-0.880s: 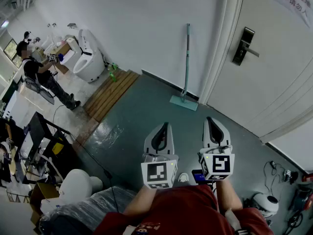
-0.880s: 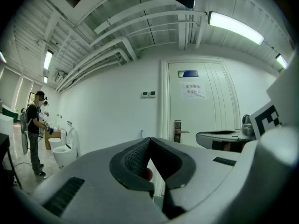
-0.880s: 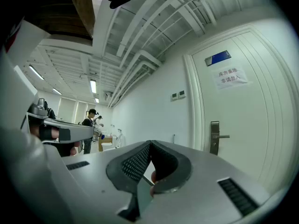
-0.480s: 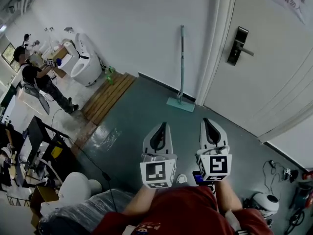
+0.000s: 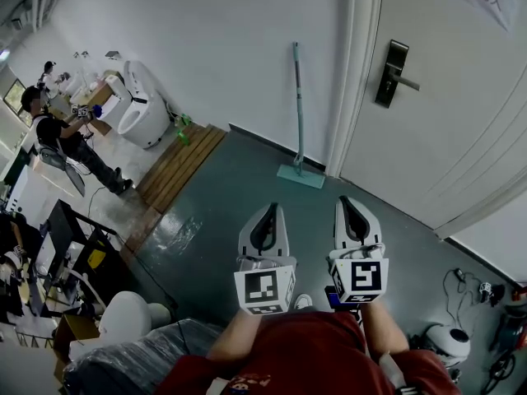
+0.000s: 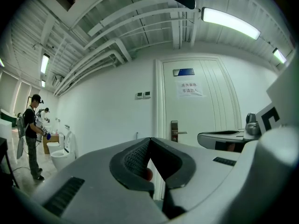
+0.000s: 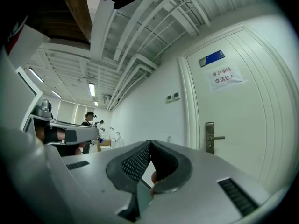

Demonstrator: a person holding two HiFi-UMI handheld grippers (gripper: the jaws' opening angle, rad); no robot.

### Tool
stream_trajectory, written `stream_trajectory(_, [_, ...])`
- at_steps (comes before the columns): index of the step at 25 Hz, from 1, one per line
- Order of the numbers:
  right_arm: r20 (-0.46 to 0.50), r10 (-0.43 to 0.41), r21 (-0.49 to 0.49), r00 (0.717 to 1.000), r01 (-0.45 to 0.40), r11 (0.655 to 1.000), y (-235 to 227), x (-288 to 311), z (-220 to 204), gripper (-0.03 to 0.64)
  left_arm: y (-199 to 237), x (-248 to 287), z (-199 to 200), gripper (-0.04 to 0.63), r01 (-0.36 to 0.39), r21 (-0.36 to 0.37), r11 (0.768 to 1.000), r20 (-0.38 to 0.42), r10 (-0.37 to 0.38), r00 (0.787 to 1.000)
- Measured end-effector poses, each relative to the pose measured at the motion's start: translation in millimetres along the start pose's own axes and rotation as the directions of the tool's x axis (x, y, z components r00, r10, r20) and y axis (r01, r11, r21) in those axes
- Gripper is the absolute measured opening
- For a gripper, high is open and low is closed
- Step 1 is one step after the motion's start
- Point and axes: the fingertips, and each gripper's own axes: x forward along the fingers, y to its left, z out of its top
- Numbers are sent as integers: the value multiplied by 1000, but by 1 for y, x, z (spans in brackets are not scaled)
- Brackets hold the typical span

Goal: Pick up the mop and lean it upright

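The mop [image 5: 297,113] stands upright against the white wall, left of the door frame, with its teal handle up and its flat teal head [image 5: 300,175] on the grey-green floor. My left gripper [image 5: 265,212] and right gripper [image 5: 352,202] are held side by side, level, well short of the mop. Both are shut with nothing between the jaws. In the left gripper view the left gripper's [image 6: 149,140] pads meet at the tip. The right gripper view shows the right gripper [image 7: 151,143] the same way. The mop is hidden behind the jaws in both gripper views.
A white door [image 5: 436,97] with a lever handle [image 5: 392,72] stands right of the mop. Far left are a wooden step [image 5: 183,159], a white toilet [image 5: 140,101] and a person [image 5: 66,134]. Cables and tools [image 5: 478,303] lie at the right. Equipment [image 5: 74,245] crowds the near left.
The view has shifted a little: the mop and door sit slightly further left and higher in the head view. Both grippers stay shut side by side.
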Motion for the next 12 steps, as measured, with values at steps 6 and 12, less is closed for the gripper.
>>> stream_trajectory(6, [10,0,-3,1000,0,1000,-9,15,-4,18,1,17,0,14,4,8,1000,27,-5,1000])
stream_trajectory(12, [3,-15,-26,1000,15,1000,-13,47,-9,18,14,49,-8,14,21,-9,1000,30,-21,999])
